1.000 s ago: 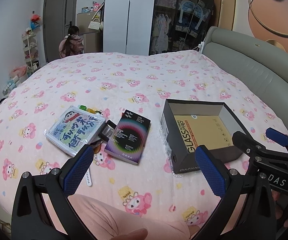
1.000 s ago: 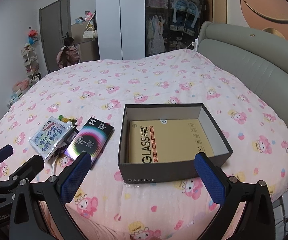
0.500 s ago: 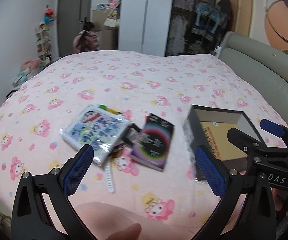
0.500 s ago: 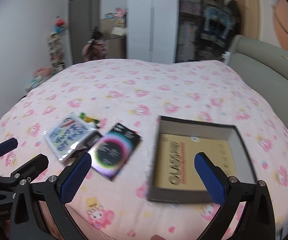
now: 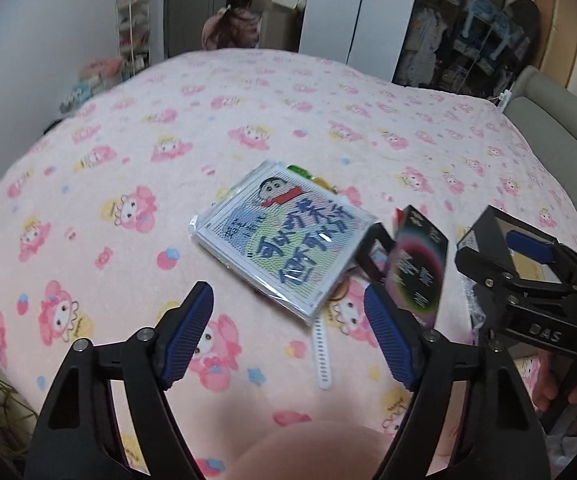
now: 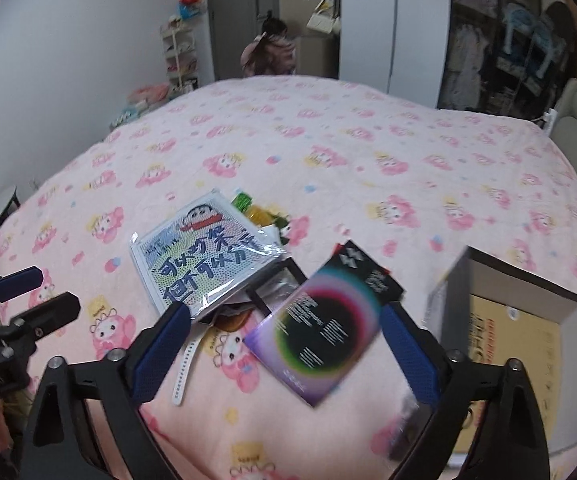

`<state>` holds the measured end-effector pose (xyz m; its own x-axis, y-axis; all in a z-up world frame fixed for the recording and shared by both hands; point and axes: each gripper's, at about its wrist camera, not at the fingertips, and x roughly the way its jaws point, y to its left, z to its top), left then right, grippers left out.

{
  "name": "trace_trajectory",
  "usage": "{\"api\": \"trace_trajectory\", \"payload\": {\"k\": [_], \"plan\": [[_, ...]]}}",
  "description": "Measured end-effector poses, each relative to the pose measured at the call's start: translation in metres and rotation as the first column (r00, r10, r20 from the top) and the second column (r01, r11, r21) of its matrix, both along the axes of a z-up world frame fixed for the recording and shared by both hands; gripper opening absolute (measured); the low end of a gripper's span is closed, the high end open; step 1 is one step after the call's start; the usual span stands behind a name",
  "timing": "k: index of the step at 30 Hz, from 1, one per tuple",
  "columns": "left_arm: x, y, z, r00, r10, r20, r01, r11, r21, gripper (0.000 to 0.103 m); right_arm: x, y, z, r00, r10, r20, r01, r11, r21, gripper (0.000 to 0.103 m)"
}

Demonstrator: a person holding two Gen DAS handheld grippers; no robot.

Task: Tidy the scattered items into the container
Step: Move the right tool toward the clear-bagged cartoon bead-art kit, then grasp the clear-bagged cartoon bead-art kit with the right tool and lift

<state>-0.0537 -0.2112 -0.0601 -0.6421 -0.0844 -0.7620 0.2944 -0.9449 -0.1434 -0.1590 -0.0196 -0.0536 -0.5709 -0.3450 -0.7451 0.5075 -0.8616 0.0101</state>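
Motion blur is softening the dark rainbow-ringed box [image 6: 324, 332] in both views, so its small print is not reading. The grey container [image 6: 528, 344] is running off the right edge of the right wrist view, and in the left wrist view the right gripper [image 5: 528, 264] is covering most of it. Small items are lying partly hidden under the cartoon packet [image 5: 284, 240]: a green and yellow object [image 6: 254, 210] at its far edge, a white strap [image 5: 322, 350] near, neither identifiable.

Cartoon packet [image 6: 204, 262] and black booklet [image 6: 320, 328] lie flat beside open grey box [image 6: 508, 280].
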Motion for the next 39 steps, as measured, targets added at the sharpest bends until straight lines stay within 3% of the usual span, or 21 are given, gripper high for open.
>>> {"api": "trace_trajectory", "payload": {"k": [4,6,11,16,22,27,31,32,36,39], "plan": [[-0.02,-0.025,-0.023,0.999,0.011,0.042,-0.013,0.999,0.031,0.067,-0.038,-0.024,-0.019,0.999,0.015,0.046,-0.017,0.999,0.042,0.075],[-0.03,-0.036,-0.036,0.998,0.018,0.066,-0.022,0.998,0.06,0.06,-0.056,-0.038,-0.028,0.998,0.037,0.054,-0.041,0.997,0.072,0.054],[-0.052,-0.06,-0.076,0.992,0.006,0.129,-0.028,0.986,0.163,0.05,-0.098,-0.074,-0.055,0.994,0.082,0.077,-0.092,0.987,0.134,0.041],[-0.066,-0.073,-0.11,0.984,-0.003,0.176,-0.04,0.971,0.237,0.044,-0.132,-0.094,-0.09,0.986,0.056,0.154,-0.08,0.985,0.153,0.04],[-0.081,-0.081,-0.127,0.986,-0.015,0.168,-0.04,0.947,0.318,0.044,-0.139,-0.097,-0.098,0.961,0.093,0.26,-0.113,0.992,0.062,0.035],[-0.078,-0.096,-0.118,0.986,0.069,0.154,-0.109,0.957,0.267,0.044,-0.117,-0.096,-0.096,0.921,0.162,0.353,-0.17,0.985,-0.009,0.035],[-0.058,-0.11,-0.107,0.984,0.106,0.141,-0.141,0.954,0.264,0.046,-0.066,-0.108,-0.093,0.886,0.265,0.381,-0.278,0.96,-0.022,0.035],[-0.054,-0.113,-0.107,0.982,0.12,0.146,-0.154,0.956,0.25,0.046,-0.057,-0.111,-0.092,0.885,0.278,0.374,-0.292,0.956,-0.019,0.035],[-0.044,-0.131,-0.12,0.967,0.169,0.189,-0.212,0.948,0.237,0.046,-0.053,-0.122,-0.084,0.934,0.232,0.272,-0.254,0.966,0.045,0.035],[-0.042,-0.14,-0.125,0.969,0.167,0.183,-0.213,0.939,0.269,0.049,-0.064,-0.13,-0.089,0.928,0.241,0.285,-0.262,0.964,0.037,0.035]]}}
